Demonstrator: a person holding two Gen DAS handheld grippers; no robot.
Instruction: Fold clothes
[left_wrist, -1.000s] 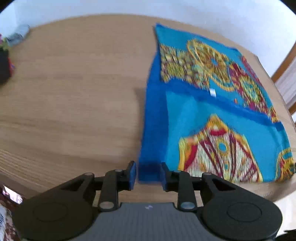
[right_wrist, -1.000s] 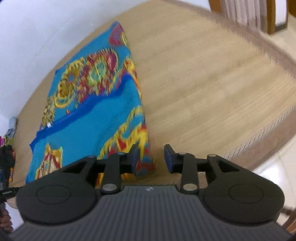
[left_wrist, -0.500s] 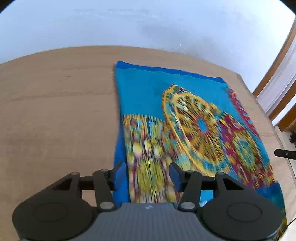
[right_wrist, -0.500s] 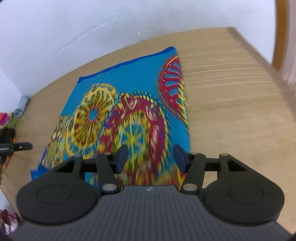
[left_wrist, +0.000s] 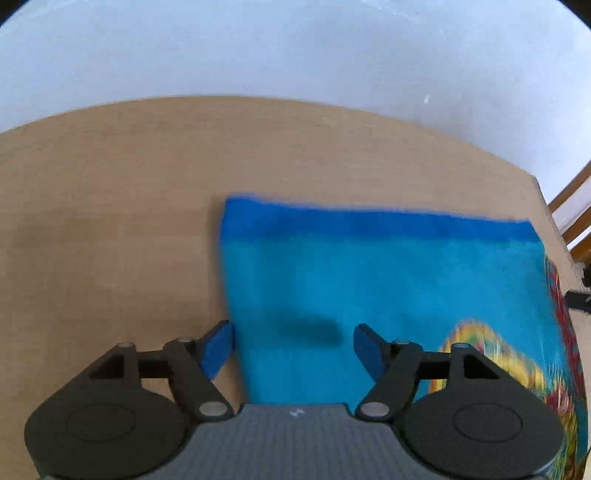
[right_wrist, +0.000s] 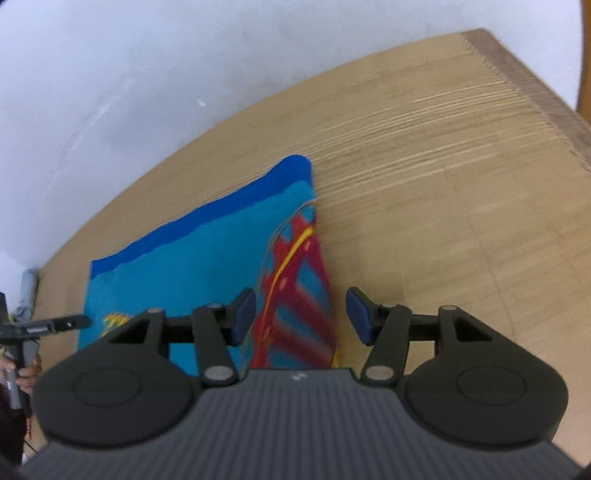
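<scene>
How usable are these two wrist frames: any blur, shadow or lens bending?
Left wrist: cloth print smeared by motion, a dark shadow lies on it between the open fingers, table edge bows. Right wrist: table grain streaked, cloth print blurred, gripper body sharp.

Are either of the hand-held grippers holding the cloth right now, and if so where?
Neither. The left hand-held gripper is opening over the cloth; the right hand-held gripper is open over its patterned edge. No pads press it.

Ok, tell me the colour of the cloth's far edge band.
Dark blue band on the turquoise cloth; clearest in the left wrist view.
</scene>
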